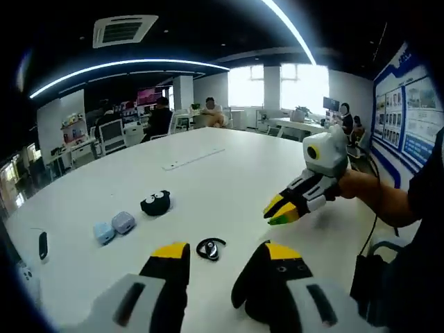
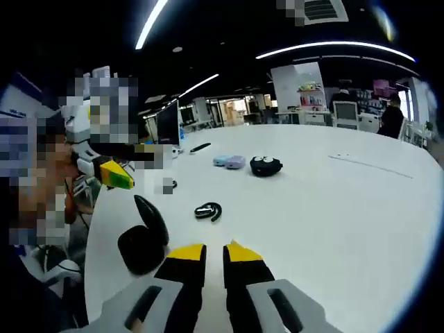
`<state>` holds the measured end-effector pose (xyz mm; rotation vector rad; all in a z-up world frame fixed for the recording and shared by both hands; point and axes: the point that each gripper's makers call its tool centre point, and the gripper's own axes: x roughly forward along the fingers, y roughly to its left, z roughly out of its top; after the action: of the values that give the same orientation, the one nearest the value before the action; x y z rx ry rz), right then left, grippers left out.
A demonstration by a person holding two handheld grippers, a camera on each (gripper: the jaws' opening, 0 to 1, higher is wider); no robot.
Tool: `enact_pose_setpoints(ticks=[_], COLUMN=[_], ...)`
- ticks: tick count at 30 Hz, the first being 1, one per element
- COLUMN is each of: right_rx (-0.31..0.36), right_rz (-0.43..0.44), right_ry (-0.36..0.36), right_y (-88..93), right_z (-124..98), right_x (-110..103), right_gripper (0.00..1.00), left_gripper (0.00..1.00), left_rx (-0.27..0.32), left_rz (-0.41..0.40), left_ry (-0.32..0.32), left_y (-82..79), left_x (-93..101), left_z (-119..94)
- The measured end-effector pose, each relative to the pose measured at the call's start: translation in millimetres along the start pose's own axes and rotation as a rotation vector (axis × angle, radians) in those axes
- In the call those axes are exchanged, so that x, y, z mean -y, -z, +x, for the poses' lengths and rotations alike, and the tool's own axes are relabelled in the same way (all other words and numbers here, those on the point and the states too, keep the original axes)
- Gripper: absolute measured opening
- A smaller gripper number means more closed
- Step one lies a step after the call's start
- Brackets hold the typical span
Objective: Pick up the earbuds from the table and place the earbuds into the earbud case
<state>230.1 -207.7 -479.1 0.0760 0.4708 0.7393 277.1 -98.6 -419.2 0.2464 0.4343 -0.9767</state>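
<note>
Small blue and lilac cases (image 1: 114, 227): lying side by side on the white table (image 1: 229, 173), well to the left of the work; not part of the coming move.
Round black case with eyes (image 1: 156, 202): just beyond them, apart from the earbud.
Earbud (image 1: 210, 248): one black ear-hook earbud, flat on the table, free of both grippers.
Left gripper (image 1: 220, 260): jaws apart, nothing between them; earbud sits just ahead of the gap, between the two yellow tips.
Earbud long axis: runs roughly across the left gripper's line of approach, hook end toward the right jaw.
Open black earbud case (image 2: 142, 239): lid up, on the table just left of the right gripper (image 2: 214, 258), near the earbud.
Right gripper: jaws nearly together, empty; earbud lies ahead and slightly left, clearly apart.
Nearer hand, judged: the left; a short forward reach should bracket the earbud.
</note>
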Motion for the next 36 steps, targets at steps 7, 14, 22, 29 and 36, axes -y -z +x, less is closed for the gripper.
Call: enact_pose_setpoints(ticks=[7,14,22,29,36], right_rx=[0.009,-0.062,-0.108,-0.124,-0.118], right_rz=[0.005,-0.054,-0.132,-0.140,-0.128], right_ry=[0.006,-0.029,-0.053,-0.082,-0.096], right_y=[5.8,11.0,3.2,-0.8,-4.6], right_z=[-12.9,7.6,51.9,78.6,89.8], right_x=[-1.6,0.7,-2.9,-3.0,-4.4], right_gripper=[0.09,0.15,0.15,0.16,0.16], left_gripper=[0.42,0.37,0.35,0.35,0.34], left_rx=[-0.051,-0.085,-0.098,-0.136,-0.123], left_rz=[0.004,-0.181,-0.431,-0.499,-0.532], left_ry=[0.008,0.062,0.099,0.092,0.122], left_y=[6.1,16.0,31.4,47.0,44.7], left_x=[7.1,-3.7,-31.4,-31.0,-27.7], left_z=[22.3,38.9,70.0,81.2,90.2])
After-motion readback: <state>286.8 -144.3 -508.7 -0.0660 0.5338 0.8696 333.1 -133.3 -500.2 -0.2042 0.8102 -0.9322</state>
